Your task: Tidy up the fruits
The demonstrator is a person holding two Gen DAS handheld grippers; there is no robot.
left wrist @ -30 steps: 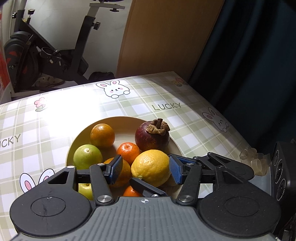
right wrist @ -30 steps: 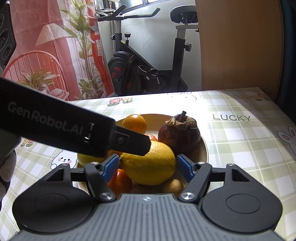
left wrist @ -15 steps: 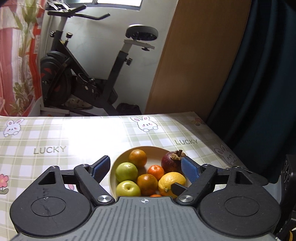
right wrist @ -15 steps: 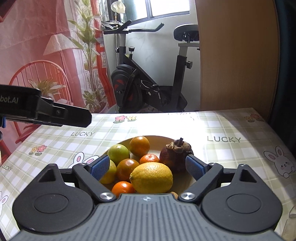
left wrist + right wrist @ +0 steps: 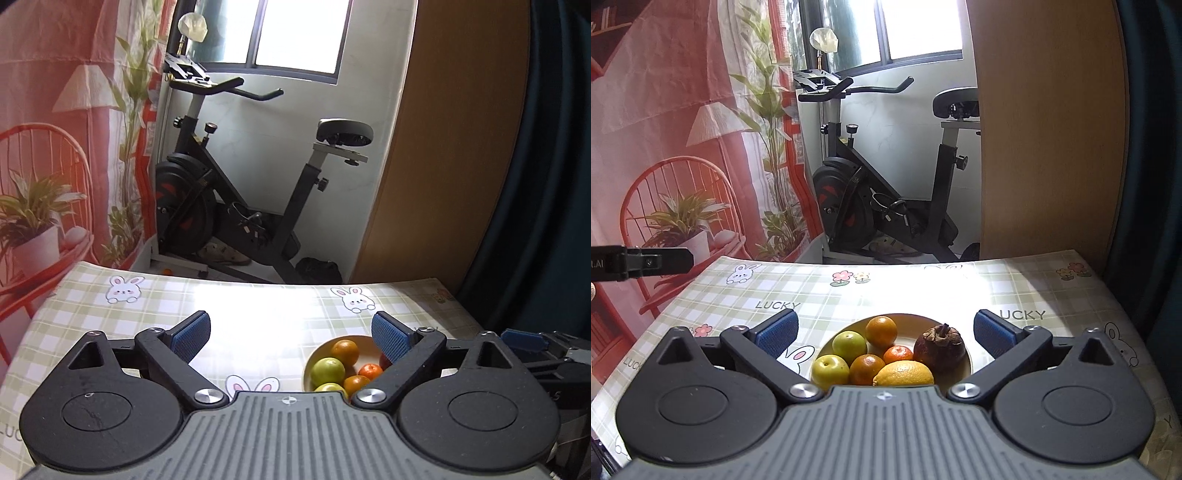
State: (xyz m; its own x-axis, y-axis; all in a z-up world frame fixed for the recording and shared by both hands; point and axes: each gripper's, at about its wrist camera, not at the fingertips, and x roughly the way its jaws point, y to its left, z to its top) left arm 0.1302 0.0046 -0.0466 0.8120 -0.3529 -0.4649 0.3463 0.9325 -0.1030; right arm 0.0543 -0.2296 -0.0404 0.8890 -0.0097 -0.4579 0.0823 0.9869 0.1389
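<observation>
The plate (image 5: 967, 363) of fruit is centred below the right gripper (image 5: 884, 330); both grippers' jaws are spread, empty.

Daylight pours through the window (image 5: 299, 35), blown out white, casting strong glare on the table (image 5: 923, 291); fisheye edges bend, focus stays sharp

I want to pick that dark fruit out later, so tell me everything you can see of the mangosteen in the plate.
The mangosteen is a round, dark reddish-brown fruit with a dull, leathery-looking rind and a dried, curled brown calyx with a short stem on top. It sits upright at the right side of the cream plate, the largest dark item there. The lemon lies against its front left and a small tangerine is at its left. No hand-held gripper touches it.
</observation>
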